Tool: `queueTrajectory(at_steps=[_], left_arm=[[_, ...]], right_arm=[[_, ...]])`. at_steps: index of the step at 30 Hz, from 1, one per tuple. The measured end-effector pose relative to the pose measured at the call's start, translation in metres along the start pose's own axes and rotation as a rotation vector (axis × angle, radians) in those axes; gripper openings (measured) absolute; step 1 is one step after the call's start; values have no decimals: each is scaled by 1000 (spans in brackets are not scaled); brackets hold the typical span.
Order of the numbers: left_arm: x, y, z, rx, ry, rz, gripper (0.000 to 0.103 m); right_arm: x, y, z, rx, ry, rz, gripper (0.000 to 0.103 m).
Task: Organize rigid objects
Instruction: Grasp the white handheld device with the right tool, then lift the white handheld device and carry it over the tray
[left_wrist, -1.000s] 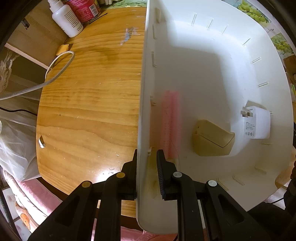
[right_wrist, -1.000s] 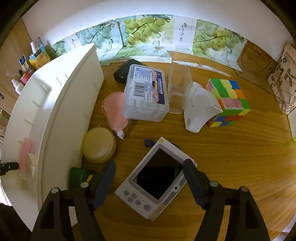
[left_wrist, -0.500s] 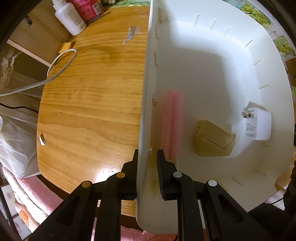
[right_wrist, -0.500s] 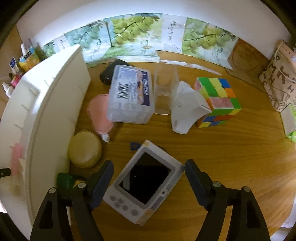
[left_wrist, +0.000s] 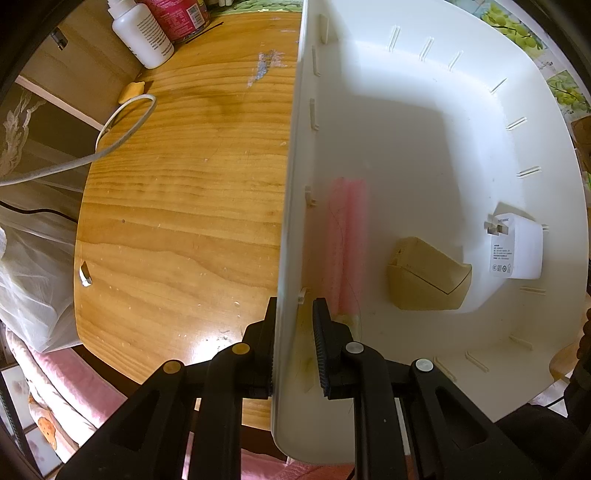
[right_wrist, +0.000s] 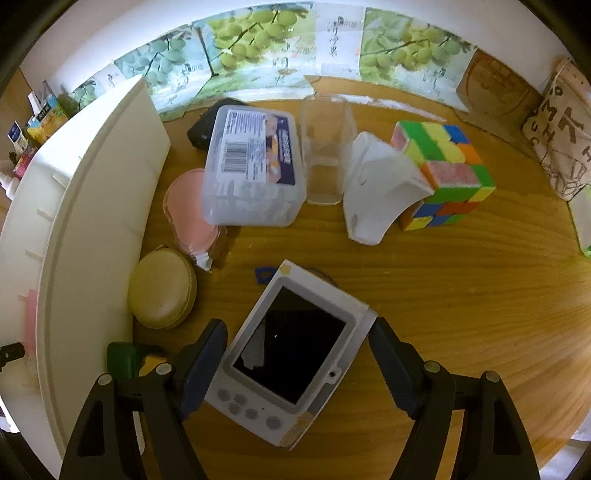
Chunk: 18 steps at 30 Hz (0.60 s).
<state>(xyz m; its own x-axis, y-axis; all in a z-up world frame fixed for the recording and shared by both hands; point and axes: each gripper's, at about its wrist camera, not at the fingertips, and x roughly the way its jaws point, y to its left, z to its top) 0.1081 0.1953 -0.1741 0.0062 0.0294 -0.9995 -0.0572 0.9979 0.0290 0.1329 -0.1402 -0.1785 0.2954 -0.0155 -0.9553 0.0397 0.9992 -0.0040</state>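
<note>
our left tongs (left_wrist: 293, 332) straddle the near wall of the white bin (left_wrist: 461, 155), pinched shut on it from both sides, which we judge steadies it for loading. inside lie a pink thing (left_wrist: 347, 240) against that wall, then a tan case (left_wrist: 428, 280), then a white charger (left_wrist: 517, 247) by the far wall.

our right tongs (right_wrist: 297, 354) point steeply down with the handheld console (right_wrist: 291, 354) between them; the jaws are closing, but the pads stand clear of its edges, so nothing is gripped yet. the console lies flat and skewed on the desk (right_wrist: 461, 295), so we judge a squarer line-up would help before the squeeze.

just left of it a green item (right_wrist: 123, 360) and a round tan pouch (right_wrist: 162, 288) sit against the bin's outer wall. farther off come a pink disc (right_wrist: 188, 218), a clear lidded box (right_wrist: 253, 173) partly over it, a clear cup (right_wrist: 325, 158), a white curved piece (right_wrist: 376, 192) and a colour cube (right_wrist: 447, 170), with a black thing (right_wrist: 203, 127) behind the box. all these wait outside the bin.
</note>
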Motion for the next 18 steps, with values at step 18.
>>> queueTrajectory(at_steps=[18], left_arm=[[2,-1,-2,23,0,-2,18]], right_arm=[[-14,-6,-11,55,-41,38,60]])
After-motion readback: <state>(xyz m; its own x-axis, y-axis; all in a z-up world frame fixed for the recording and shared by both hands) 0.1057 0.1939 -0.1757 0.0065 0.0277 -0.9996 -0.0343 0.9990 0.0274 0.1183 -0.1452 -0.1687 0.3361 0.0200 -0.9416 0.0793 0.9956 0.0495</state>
